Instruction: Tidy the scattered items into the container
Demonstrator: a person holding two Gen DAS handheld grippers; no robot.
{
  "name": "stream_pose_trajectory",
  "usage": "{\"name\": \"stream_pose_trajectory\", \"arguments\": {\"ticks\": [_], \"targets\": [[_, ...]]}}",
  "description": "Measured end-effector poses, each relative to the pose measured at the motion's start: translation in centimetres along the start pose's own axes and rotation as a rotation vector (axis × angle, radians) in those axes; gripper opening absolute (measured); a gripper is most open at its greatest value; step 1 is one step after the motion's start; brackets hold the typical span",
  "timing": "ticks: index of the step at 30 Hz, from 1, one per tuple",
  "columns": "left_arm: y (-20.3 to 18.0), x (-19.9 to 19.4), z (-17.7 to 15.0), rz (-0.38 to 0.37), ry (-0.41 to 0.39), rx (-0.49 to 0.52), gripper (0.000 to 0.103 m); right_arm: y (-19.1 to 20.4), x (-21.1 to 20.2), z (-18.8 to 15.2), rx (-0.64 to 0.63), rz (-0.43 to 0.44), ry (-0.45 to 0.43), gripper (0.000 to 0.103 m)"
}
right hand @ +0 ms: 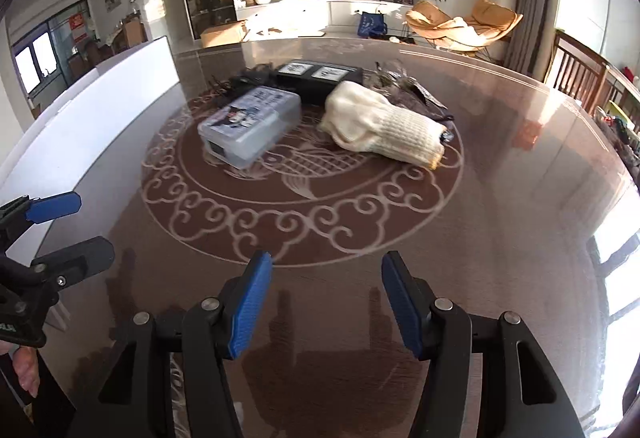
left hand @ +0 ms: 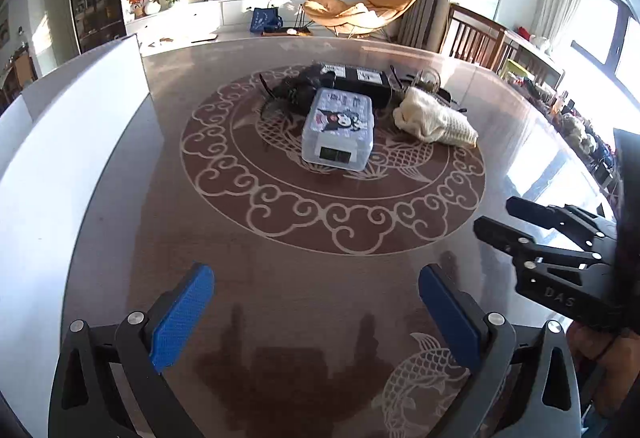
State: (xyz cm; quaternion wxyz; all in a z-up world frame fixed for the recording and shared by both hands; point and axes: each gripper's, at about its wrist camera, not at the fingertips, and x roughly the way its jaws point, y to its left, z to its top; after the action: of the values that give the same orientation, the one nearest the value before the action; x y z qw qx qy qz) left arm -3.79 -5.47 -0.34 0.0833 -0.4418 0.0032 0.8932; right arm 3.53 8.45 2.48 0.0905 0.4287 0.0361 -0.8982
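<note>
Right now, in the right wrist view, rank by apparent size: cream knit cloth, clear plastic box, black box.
1. cream knit cloth
2. clear plastic box, nearly alike
3. black box, partly hidden and farther back, so unsure

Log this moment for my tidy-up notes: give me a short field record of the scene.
surface: round table with swirl and fish pattern
items: clear plastic box, cream knit cloth, black box, dark clutter behind
left gripper: open, empty
right gripper: open, empty
contact: none; both grippers short of the items
</note>
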Motion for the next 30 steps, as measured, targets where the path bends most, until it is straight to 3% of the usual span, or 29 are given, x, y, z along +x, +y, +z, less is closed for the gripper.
{"name": "stream_pose_trajectory", "arguments": {"ticks": [8, 14, 18, 30], "targets": [[-1.7, 3.2, 0.4, 0.055, 0.045, 0.041, 0.103, -1.6, 0.4, -0.3, 0.037, 0.004, 0.004, 0.059], [-1.4, 3.3, 0.2, 0.051, 0.054, 0.030, 0.103, -0.8, 1.1, -0.2, 0.012, -0.005, 0.016, 0.066], [-1.5, 3.4, 0.1, 0.060, 0.058, 0.039, 0.103, -0.3, 1.5, -0.2, -0.005, -0.026, 0.028, 0.076], [-1.8, 3.2, 0.1, 0.053, 0.058, 0.043, 0.103, -0.3, 1.4, -0.3, -0.006, -0.016, 0.032, 0.080]]}}
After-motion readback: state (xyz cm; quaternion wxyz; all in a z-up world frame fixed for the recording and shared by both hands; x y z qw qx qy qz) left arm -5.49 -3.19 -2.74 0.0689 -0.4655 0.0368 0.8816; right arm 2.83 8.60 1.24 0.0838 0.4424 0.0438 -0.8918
